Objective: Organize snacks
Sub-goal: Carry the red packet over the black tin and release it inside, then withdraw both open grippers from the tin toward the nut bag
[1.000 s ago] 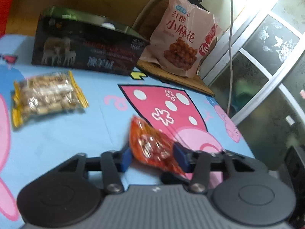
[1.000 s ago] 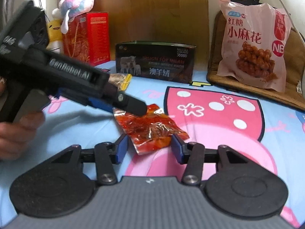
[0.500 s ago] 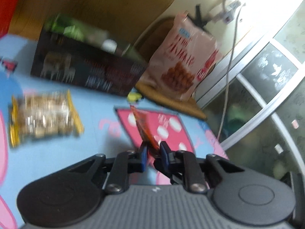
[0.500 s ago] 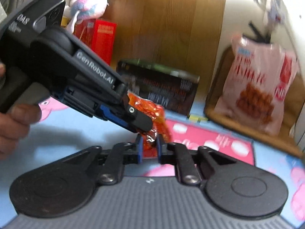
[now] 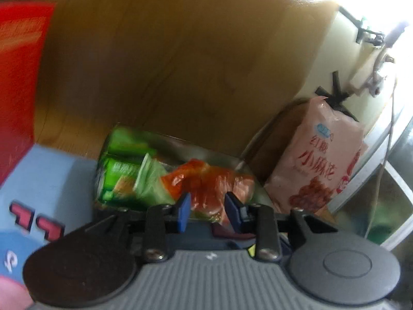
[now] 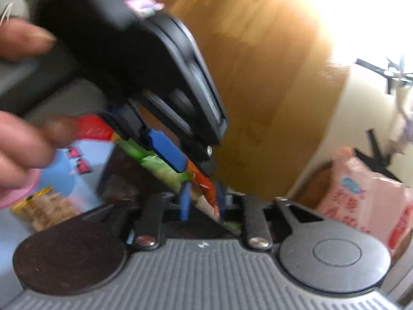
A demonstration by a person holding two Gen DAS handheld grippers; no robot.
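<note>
An orange snack packet hangs bunched between the blue pads of my left gripper, which is shut on it. It hovers over the open dark box, where green snack packs lie. In the right wrist view the left gripper reaches in from the upper left with a hand behind it. The packet's lower corner pokes between the pads of my right gripper. Those jaws are opening, with a gap beside the corner.
A pink bag of twisted snacks leans at the back right. A red box stands at the left, before the wooden headboard. A clear yellow-edged snack packet lies on the blue cartoon sheet.
Both grippers closed on the orange packet, lifted it off the sheet and carried it back over the dark box. The right jaws have since parted a little.
</note>
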